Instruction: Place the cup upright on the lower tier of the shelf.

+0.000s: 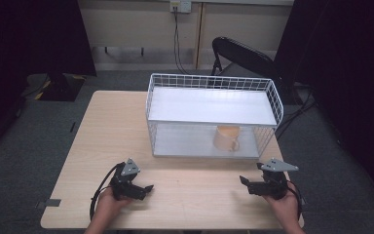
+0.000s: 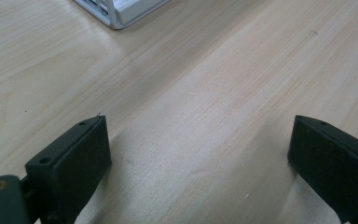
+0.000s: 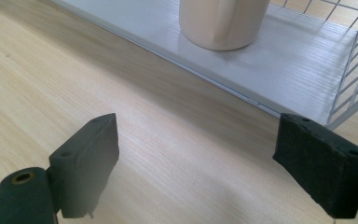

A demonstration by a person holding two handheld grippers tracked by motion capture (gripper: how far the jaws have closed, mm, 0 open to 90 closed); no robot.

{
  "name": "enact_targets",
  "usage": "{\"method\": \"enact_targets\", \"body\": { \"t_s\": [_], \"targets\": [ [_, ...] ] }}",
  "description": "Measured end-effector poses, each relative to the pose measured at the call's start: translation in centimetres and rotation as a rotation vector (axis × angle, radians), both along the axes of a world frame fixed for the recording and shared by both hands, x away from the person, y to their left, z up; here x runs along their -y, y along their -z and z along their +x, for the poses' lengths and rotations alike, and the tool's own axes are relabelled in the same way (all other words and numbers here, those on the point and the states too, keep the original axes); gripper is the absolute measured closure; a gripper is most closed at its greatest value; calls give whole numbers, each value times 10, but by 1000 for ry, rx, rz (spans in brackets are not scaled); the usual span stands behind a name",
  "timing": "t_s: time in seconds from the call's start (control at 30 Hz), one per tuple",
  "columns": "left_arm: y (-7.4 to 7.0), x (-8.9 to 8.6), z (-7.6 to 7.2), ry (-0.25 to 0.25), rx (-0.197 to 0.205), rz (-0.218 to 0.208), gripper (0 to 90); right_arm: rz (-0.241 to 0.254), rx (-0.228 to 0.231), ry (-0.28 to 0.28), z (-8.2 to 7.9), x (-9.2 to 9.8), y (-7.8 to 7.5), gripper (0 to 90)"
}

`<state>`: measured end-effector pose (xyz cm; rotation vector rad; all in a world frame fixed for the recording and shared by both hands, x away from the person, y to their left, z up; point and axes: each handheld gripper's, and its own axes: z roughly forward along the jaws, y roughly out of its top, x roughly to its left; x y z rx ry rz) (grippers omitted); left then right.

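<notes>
High view: a white wire-mesh rack with 2 flat shelves point(image 1: 175, 83) stands at the far middle of the light wooden table point(image 1: 102, 131). A beige ceramic mug point(image 1: 226, 138) sits upright on the lower shelf, toward its right. The left gripper point(image 1: 143, 190) and right gripper point(image 1: 246, 184) rest in the hands near the table's front edge, well apart from the mug.

Left gripper view: jaws spread wide, nothing between them; a corner of the rack point(image 2: 121, 11) lies ahead.

Right gripper view: jaws spread wide, empty; the mug point(image 3: 221, 21) stands ahead on the lower shelf.
</notes>
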<state>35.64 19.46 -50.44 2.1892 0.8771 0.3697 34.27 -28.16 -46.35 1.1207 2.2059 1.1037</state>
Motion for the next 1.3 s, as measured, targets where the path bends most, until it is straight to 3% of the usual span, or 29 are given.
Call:
{"method": "enact_targets", "body": {
  "t_s": [0.57, 1.3],
  "targets": [
    [0, 0, 0, 0, 0, 1, 52, -11, -12, -32, -7, 8, 5, 129],
    [0, 0, 0, -1, 0, 1, 52, -27, -24, -53, -17, 32, 8, 130]
  ]
}}
